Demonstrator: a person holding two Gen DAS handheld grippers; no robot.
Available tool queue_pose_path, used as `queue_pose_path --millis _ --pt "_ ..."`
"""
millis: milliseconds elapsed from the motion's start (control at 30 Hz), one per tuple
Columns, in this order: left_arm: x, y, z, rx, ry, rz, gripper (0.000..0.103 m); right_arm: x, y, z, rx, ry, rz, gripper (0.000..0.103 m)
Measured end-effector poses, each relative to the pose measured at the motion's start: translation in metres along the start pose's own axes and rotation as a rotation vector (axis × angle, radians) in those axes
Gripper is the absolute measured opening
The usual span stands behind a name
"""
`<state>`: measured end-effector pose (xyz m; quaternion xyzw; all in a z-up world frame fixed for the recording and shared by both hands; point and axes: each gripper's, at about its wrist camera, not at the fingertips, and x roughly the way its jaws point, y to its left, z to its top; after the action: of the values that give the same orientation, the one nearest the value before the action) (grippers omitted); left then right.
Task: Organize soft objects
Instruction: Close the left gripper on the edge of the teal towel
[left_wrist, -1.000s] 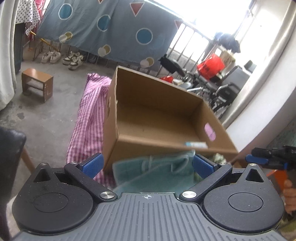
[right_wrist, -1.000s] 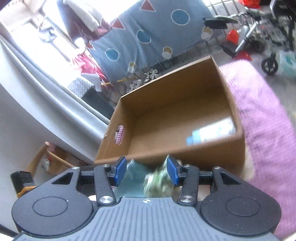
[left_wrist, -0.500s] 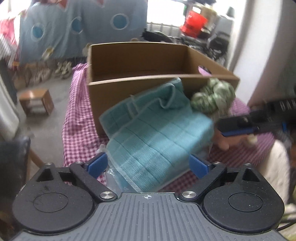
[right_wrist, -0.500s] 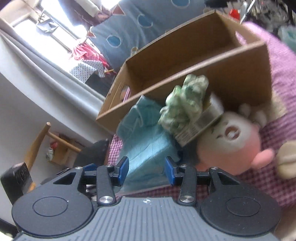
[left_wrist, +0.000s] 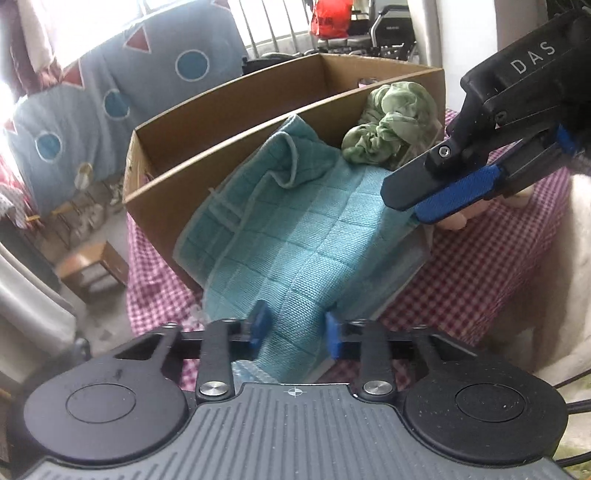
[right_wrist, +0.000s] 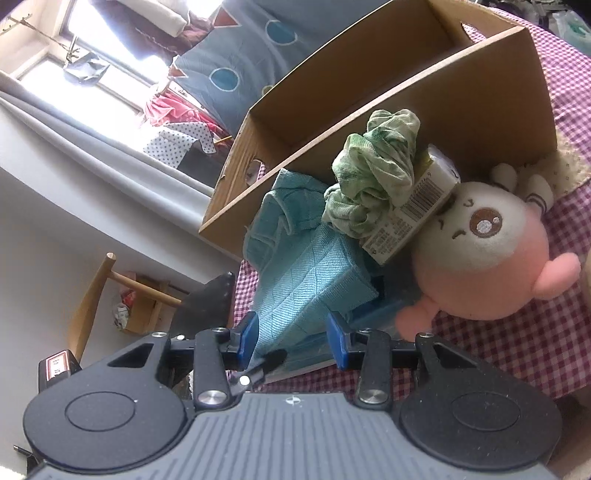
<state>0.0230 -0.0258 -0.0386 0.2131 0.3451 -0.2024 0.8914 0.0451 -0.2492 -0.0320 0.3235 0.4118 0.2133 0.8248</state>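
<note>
A teal quilted towel (left_wrist: 295, 236) lies on a clear-wrapped pack on the checked tablecloth, leaning against a cardboard box (left_wrist: 229, 110). A crumpled green cloth (left_wrist: 391, 122) sits on its far end. My left gripper (left_wrist: 295, 328) has its jaws narrowed around the towel's near edge, touching it. My right gripper (right_wrist: 291, 336) straddles the towel's other edge (right_wrist: 310, 280), its jaws a little apart; it shows from the side in the left wrist view (left_wrist: 443, 192). A pink and white plush (right_wrist: 480, 254) lies right of the towel, beside a barcoded soap pack (right_wrist: 410, 214).
The cardboard box (right_wrist: 406, 74) stands open on the pink checked table (right_wrist: 517, 354). A small wooden stool (left_wrist: 92, 269) stands on the floor at left. A wooden chair (right_wrist: 103, 295) and a dark seat stand by the wall. A blue patterned sheet (left_wrist: 122, 92) hangs behind.
Both grippers pulled back from the box and dropped low at the towel. The left jaws went from wide open to narrowed around the towel's near edge. The right jaws stayed about the same width.
</note>
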Motion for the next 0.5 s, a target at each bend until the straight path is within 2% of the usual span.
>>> queue_pose_path --millis 267,500 --pt "-0.017 0.019 0.010 -0.034 -0.052 -0.022 0.014 -0.003 0.001 0.002 -0.026 -0.020 0.007 0.043" --pt "-0.017 0.039 0.027 -0.098 -0.110 -0.040 0.014 -0.007 0.013 0.005 -0.057 -0.048 0.060 0.043"
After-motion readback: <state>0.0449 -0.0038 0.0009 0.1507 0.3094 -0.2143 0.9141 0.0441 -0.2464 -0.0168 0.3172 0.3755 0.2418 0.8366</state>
